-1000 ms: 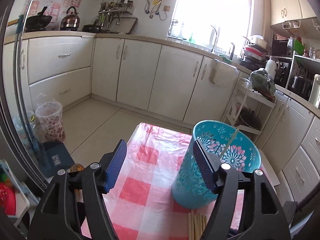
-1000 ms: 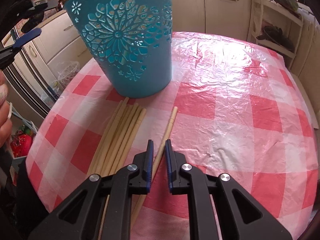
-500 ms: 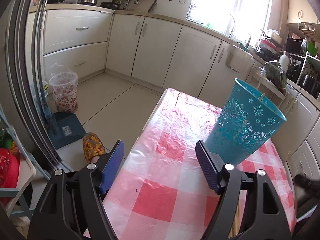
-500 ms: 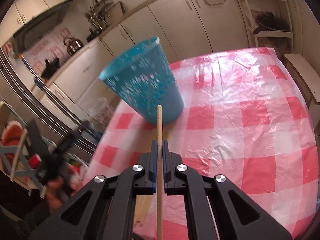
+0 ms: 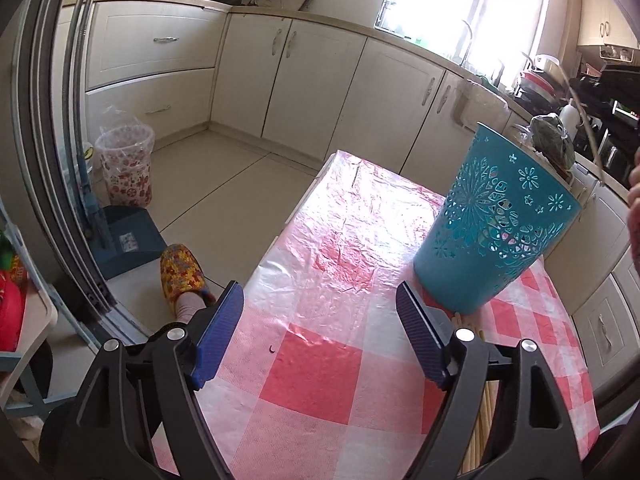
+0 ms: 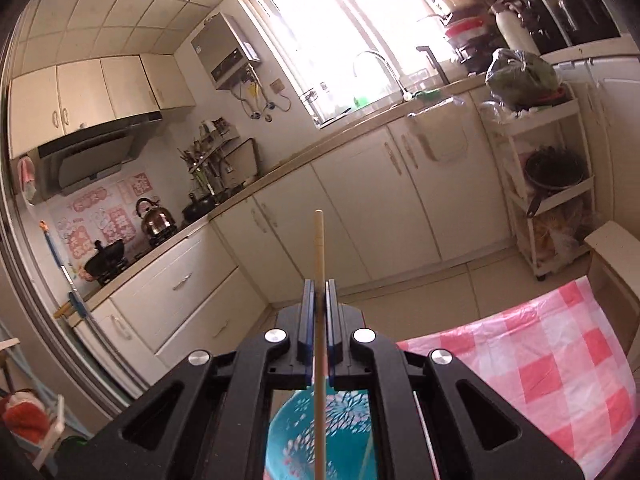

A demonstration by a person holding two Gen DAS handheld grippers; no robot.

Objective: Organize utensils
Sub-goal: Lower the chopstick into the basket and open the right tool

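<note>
A teal cut-out basket (image 5: 496,220) stands upright on the pink checked tablecloth (image 5: 320,376). My left gripper (image 5: 318,294) hovers low over the cloth, left of the basket, its jaws opening with nothing between them. Several pale chopsticks (image 5: 486,400) lie on the cloth under its right finger. My right gripper (image 6: 319,284) is shut on a single chopstick (image 6: 319,248), which juts upward past the fingertips. It hangs above the basket (image 6: 344,432), whose open mouth shows below the jaws. In the left wrist view that chopstick (image 5: 582,120) slants above the basket's rim.
The table's left edge (image 5: 280,240) drops to the floor, where a foot in a patterned slipper (image 5: 182,272) and a lined waste bin (image 5: 126,168) stand. A person's hand (image 5: 634,200) is at the right edge. A white shelf cart (image 6: 548,184) stands beyond the table.
My right gripper closed on one chopstick from the cloth, lifted it and tilted up until it was over the basket. My left gripper sank toward the cloth, away from the basket, and opened wider.
</note>
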